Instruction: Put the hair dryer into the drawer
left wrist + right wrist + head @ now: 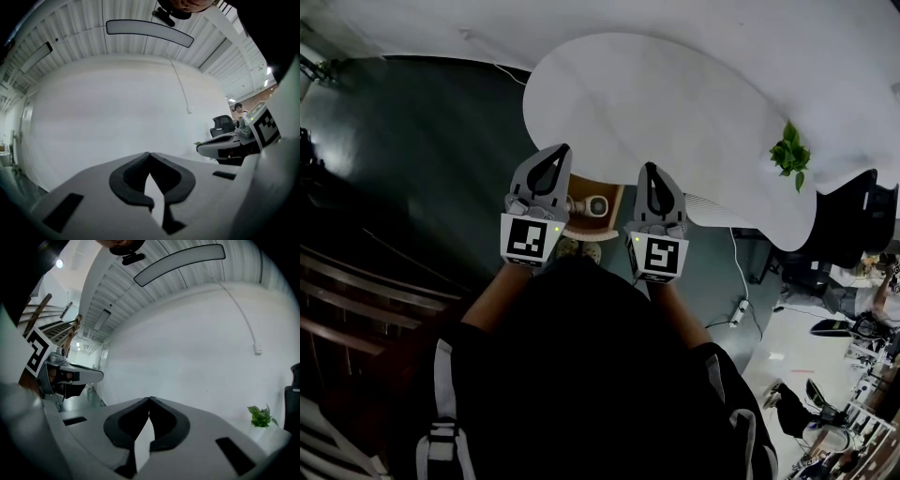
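Both grippers are held level side by side over the near edge of a white curved table. My left gripper is shut with nothing in it; in the left gripper view its tips meet against a blank white wall. My right gripper is also shut and empty, its tips touching. Below and between them a light wooden drawer stands open under the table's edge. A white rounded object lies in it; it looks like the hair dryer, but is too small to be sure.
A small green plant stands on the table at the right, and shows as the plant in the right gripper view. A black chair stands beyond it. A power strip lies on the dark floor. Wooden stairs run at the left.
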The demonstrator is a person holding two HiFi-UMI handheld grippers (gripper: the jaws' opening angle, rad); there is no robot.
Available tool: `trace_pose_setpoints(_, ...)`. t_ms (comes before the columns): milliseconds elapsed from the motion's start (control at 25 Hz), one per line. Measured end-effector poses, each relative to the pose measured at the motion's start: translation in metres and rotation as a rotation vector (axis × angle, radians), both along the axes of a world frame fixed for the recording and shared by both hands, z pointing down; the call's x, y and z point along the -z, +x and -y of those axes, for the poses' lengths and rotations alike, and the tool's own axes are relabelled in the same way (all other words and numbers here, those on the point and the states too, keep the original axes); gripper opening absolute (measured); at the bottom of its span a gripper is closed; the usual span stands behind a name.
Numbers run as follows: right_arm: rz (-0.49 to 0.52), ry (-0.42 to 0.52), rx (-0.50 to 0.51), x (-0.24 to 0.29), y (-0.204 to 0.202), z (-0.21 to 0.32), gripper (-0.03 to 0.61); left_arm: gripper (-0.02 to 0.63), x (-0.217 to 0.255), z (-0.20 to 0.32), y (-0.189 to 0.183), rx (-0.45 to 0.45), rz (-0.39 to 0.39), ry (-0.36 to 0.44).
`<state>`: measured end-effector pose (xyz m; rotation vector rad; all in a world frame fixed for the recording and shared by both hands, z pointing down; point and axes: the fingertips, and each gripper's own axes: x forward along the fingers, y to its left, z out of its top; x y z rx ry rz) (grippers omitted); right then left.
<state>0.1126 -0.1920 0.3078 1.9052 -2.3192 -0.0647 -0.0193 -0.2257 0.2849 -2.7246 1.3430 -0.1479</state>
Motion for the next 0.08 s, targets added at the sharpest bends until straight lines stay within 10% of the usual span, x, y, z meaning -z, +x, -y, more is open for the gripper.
trace_pose_setpoints(80,-0.018,-0.031,-0.011,-0.0025,0.0014,-0.0011,0.021,0.008,0.0034,0.0003,0.0017,-0.011,0.006,0.022)
